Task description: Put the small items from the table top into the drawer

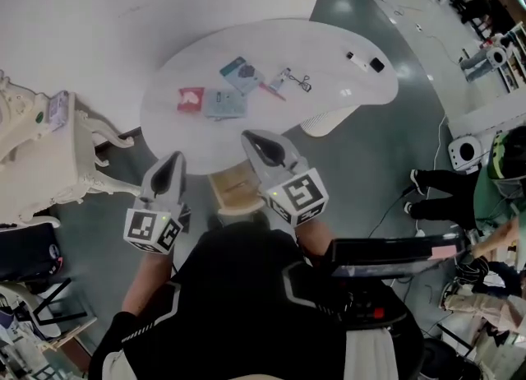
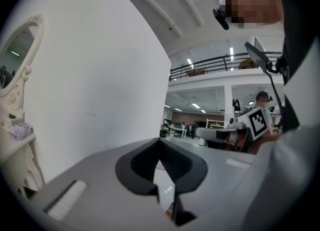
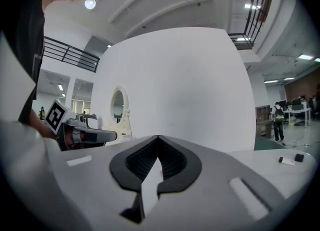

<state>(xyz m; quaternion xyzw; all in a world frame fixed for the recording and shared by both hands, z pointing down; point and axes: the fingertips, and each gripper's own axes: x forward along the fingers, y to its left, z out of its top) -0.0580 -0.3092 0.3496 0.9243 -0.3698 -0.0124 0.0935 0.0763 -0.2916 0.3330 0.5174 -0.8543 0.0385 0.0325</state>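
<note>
Lower middle of the head view: left tongs and right tongs, each pressed together tip to tip, empty, poised over the near rim of the white kidney-shaped table. Well beyond them, toward the upper middle: small red packet, pale blue flat packet touching it or just beside, dark teal card pack, pink-handled tool and black metal scissor-like tool lying close together; far right, white tube and small black block. Below the table's near edge, a pale wooden box shape, probably the drawer, though hard to say. Nothing gathered yet, by the look of it. Risks: reaching in without parting the tongs and merely shoving a flat packet across the smooth top; pinching two neighbouring packets at once; snagging the scissor-like tool on the pink one; knocking the wooden box on the way back.
</note>
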